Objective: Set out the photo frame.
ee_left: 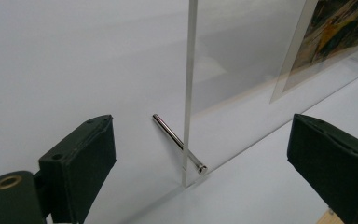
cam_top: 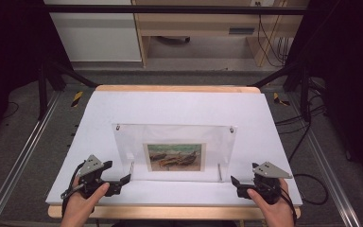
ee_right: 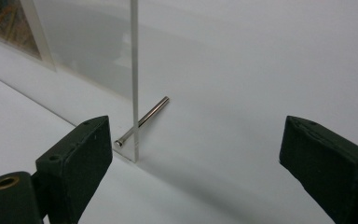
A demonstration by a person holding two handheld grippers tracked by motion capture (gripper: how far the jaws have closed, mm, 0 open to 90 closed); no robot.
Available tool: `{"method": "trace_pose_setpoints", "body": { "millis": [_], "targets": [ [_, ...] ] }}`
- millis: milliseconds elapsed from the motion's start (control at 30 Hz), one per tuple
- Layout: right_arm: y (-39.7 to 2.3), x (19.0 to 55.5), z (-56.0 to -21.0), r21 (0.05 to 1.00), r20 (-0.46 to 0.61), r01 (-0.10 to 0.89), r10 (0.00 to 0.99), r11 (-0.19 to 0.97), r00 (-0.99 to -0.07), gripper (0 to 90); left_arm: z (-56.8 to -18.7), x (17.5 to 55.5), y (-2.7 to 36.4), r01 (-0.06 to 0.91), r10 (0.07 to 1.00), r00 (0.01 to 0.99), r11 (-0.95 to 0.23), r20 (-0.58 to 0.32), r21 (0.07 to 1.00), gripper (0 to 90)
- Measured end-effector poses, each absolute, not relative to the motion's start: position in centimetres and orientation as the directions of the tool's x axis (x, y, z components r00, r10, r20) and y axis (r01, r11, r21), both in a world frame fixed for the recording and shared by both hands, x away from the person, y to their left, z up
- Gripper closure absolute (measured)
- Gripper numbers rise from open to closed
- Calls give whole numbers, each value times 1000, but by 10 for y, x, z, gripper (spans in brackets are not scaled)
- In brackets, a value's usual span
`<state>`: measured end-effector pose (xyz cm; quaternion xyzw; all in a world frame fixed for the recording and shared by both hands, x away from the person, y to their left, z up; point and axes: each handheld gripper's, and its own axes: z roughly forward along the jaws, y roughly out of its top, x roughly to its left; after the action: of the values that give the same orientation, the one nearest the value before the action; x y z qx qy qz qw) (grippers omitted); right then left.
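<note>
On the white table (cam_top: pixel 264 123) a clear frame (cam_top: pixel 137 142) is stood upright on two metal pins (ee_left: pixel 177 142). The left gripper (cam_top: pixel 125 179) and right gripper (cam_top: pixel 235 181) are held beside its lower corners, fingers (ee_left: pixel 79 163) apart and empty. If a corner is bumped, the frame could be tipped over.

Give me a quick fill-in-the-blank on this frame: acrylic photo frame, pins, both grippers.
1. The acrylic frame stands ____ on the white table.
2. Both the left gripper and right gripper have jaws that are ____.
3. A metal ____ props each bottom corner.

Missing: upright; open; pin
</note>
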<state>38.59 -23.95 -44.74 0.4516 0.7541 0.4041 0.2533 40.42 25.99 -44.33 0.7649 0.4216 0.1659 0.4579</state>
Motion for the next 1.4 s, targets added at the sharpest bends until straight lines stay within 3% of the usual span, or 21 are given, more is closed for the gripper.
{"method": "trace_pose_setpoints", "body": {
  "millis": [767, 1167, 1400],
  "targets": [
    [-267, 385, -450, 832, 1, 521, 938, 192, -347, 111, -441, 408, 292, 486, 864, 494, -181, -98, 855, 95],
    [-276, 394, -452, 836, -8, 529, 967, 146, -253, 107, -447, 423, 306, 486, 912, 407, -177, -43, 856, 103],
    [-273, 409, -459, 816, -57, 549, 969, 183, -239, 119, -455, 441, 310, 484, 934, 358, -194, 9, 853, 114]
  ]
}}
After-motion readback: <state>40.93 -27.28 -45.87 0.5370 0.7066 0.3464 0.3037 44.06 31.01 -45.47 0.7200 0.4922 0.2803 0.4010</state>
